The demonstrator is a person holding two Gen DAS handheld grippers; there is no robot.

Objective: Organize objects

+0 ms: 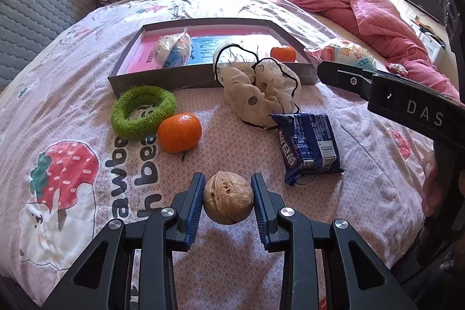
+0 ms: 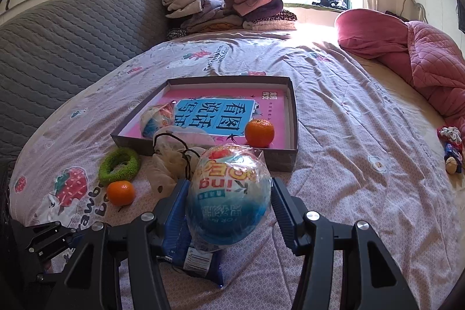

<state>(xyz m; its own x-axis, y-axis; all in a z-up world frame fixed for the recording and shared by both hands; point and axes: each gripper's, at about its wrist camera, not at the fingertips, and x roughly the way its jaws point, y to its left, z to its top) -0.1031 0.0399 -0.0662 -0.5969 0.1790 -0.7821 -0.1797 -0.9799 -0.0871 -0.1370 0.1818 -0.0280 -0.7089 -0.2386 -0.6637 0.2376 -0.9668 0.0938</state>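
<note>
Pinching a wrinkled tan walnut (image 1: 227,199), the left gripper (image 1: 228,202) grasps it firmly; the right gripper (image 2: 229,208) clasps a glossy plastic-wrapped blue-and-white ball (image 2: 229,193).

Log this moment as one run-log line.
left gripper: shut on walnut | right gripper: shut on wrapped ball | box: one tangerine inside

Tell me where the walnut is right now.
In the left wrist view the walnut sits between the pads of the left hand-held gripper, low centre, above the bedsheet, with the mandarin beyond-left and the blue snack packet beyond-right.
</note>
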